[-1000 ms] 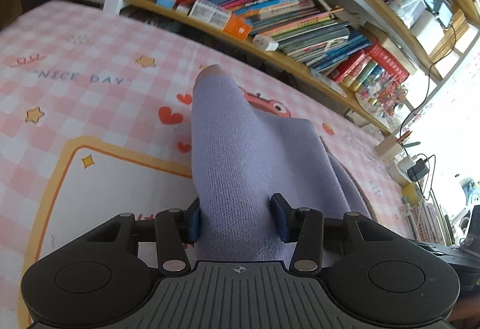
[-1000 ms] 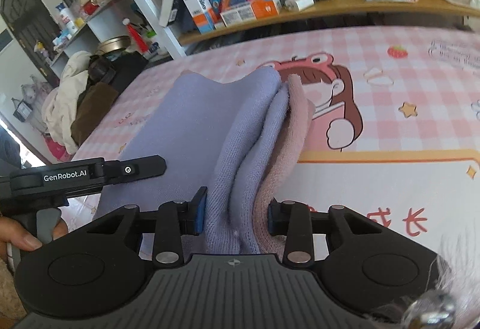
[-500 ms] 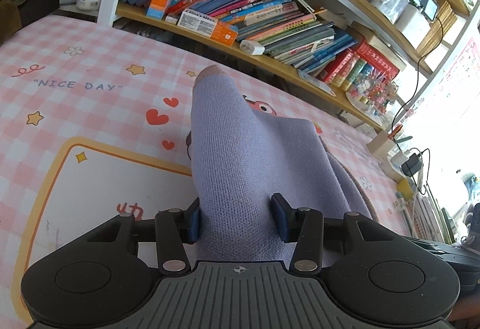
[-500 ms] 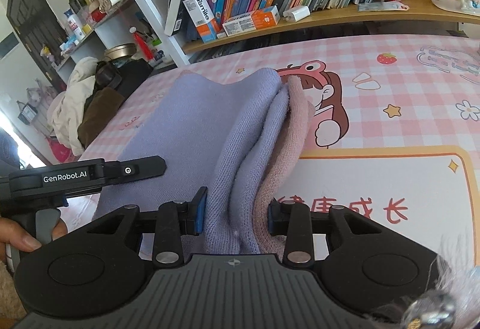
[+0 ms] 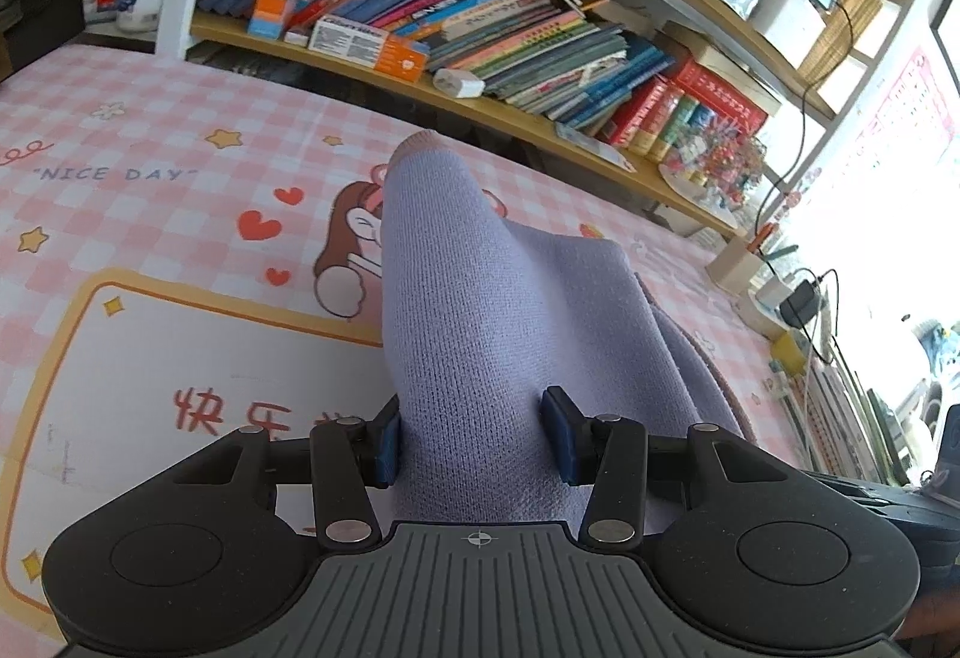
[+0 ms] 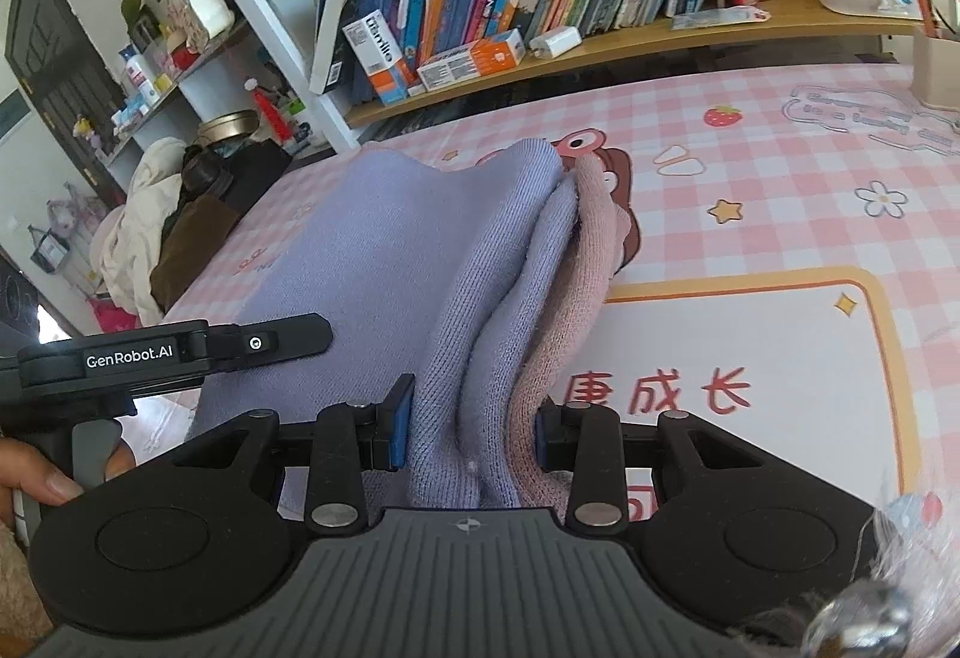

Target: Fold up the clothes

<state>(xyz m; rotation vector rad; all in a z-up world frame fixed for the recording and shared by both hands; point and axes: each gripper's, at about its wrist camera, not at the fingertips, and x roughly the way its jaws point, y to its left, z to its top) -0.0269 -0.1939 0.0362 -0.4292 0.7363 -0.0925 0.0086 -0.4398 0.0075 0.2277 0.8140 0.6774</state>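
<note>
A lilac knitted garment (image 5: 480, 310) with a dusty-pink edge hangs lifted over the pink checked cloth (image 5: 150, 141). My left gripper (image 5: 475, 442) is shut on a thick fold of it, blue pads pressed into both sides. In the right wrist view the same garment (image 6: 384, 250) bunches into several folds, lilac on the left and pink (image 6: 591, 250) on the right. My right gripper (image 6: 471, 433) is shut on that bunch. The left gripper's black body (image 6: 174, 352) shows at the left of that view, with a person's fingers (image 6: 36, 478) on its handle.
Wooden bookshelves (image 5: 480, 27) packed with books run along the far side of the cloth. A heap of clothes (image 6: 150, 238) lies off the left end. A pen holder and chargers (image 5: 774, 286) stand at the right end, by cables.
Both grippers have carried the garment back toward me across the cloth; the printed frame and red characters now show more in both views. The grips are unchanged.
</note>
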